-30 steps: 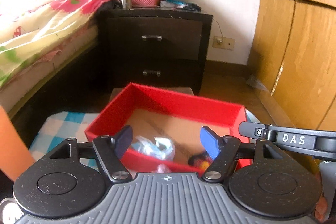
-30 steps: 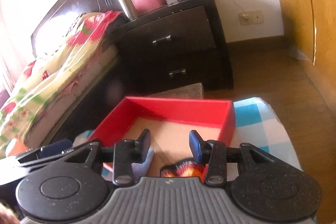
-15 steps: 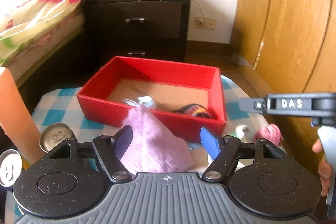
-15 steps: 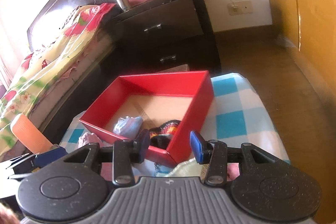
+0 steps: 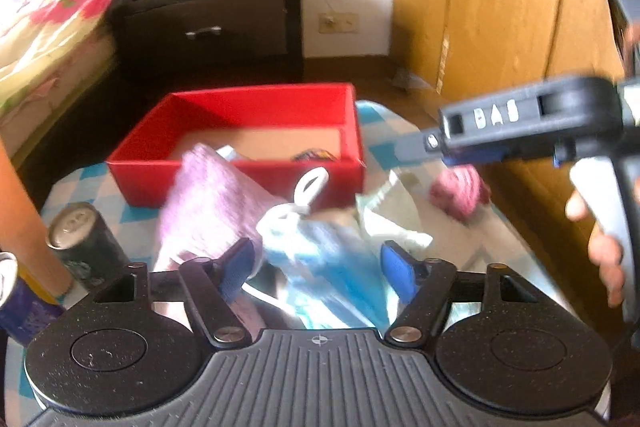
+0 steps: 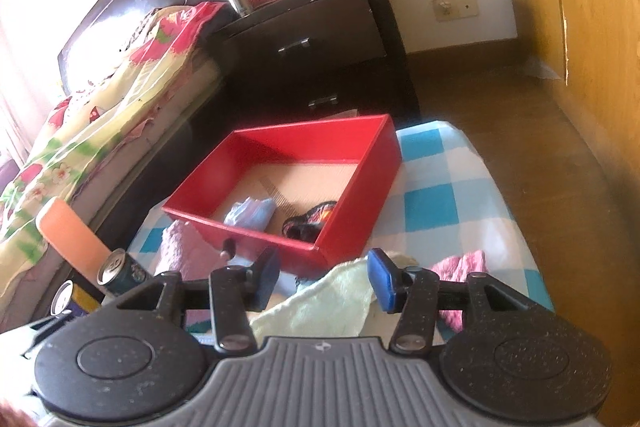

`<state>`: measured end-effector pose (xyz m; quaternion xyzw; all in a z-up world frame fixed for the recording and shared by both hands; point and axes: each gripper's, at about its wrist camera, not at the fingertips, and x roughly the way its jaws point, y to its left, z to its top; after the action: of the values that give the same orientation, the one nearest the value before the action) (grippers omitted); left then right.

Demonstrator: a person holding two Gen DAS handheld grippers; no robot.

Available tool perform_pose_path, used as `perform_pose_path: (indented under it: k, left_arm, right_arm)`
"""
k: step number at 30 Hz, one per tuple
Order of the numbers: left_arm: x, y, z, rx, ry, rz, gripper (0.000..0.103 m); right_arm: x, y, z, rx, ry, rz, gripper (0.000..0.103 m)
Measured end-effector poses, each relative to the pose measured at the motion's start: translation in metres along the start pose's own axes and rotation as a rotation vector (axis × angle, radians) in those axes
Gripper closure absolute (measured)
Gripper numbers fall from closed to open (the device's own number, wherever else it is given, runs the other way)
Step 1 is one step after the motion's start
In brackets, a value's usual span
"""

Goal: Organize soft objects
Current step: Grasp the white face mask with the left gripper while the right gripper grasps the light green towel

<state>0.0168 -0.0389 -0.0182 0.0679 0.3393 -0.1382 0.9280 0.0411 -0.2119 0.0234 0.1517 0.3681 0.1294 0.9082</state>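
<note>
My left hand-held gripper (image 5: 318, 269) hung with its blue pads spread apart and nothing clamped between them, low in the frame over a heap of soft things on the checked bench (image 6: 430, 205). Directly between the pads lay a blue cloth bundle (image 5: 332, 267) with a white loop at its top. To its left, in the middle of the frame, a lilac knitted cloth (image 5: 212, 203) leaned against the front wall of the red box (image 5: 240, 171). A pale green towel (image 5: 394, 211) lay right of the bundle, and a pink knitted piece (image 5: 460, 191) sat further right, near the bench edge.

My right hand-held gripper (image 6: 322, 279) was likewise open and empty, its pads either side of a corner of the pale green towel (image 6: 320, 307) at the bottom centre of that view, though I could not tell whether they touched it. The red box (image 6: 352, 207) stood just above, in the middle of the frame. Inside it, near the front wall, lay a light blue cloth (image 6: 250, 213) and, to its right, a dark multicoloured knit (image 6: 310, 221). A drink can (image 6: 120, 273) stood at the lower left, beside the lilac cloth.
</note>
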Motion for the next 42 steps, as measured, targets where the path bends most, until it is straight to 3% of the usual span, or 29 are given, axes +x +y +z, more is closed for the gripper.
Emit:
perform_pose_path:
  k: [4,16,25,26,30,36,38,42]
  left_arm:
    - [0.009,0.0,-0.004,-0.023,0.027,-0.039,0.059]
    - [-0.019,0.01,-0.005,-0.093,0.041,-0.136,0.075]
    - [-0.035,0.004,-0.027,-0.027,0.081,-0.208,0.072]
    - [-0.032,0.001,-0.031,-0.009,0.096,-0.204,0.067]
    - [-0.017,-0.009,-0.043,0.041,0.148,-0.189,0.067]
    - [-0.011,-0.012,-0.045,0.05,0.163,-0.186,0.067]
    - [-0.008,-0.012,-0.047,0.05,0.173,-0.187,0.065]
    - [-0.005,-0.016,-0.05,0.061,0.192,-0.2,0.063]
  right_arm:
    - [-0.004,0.002,-0.009,-0.013,0.016,0.01,0.077]
    - [-0.002,-0.006,-0.021,-0.038,0.082,-0.014,0.077]
    - [0.005,0.001,-0.041,-0.066,0.15,-0.028,0.066]
    - [0.005,0.002,-0.043,-0.067,0.157,-0.03,0.066]
    - [0.009,0.003,-0.046,-0.073,0.175,-0.029,0.064]
    - [0.018,0.005,-0.052,-0.096,0.218,-0.039,0.051]
    - [0.022,0.006,-0.055,-0.11,0.233,-0.041,0.04]
    - [0.032,0.008,-0.062,-0.148,0.255,-0.072,0.033]
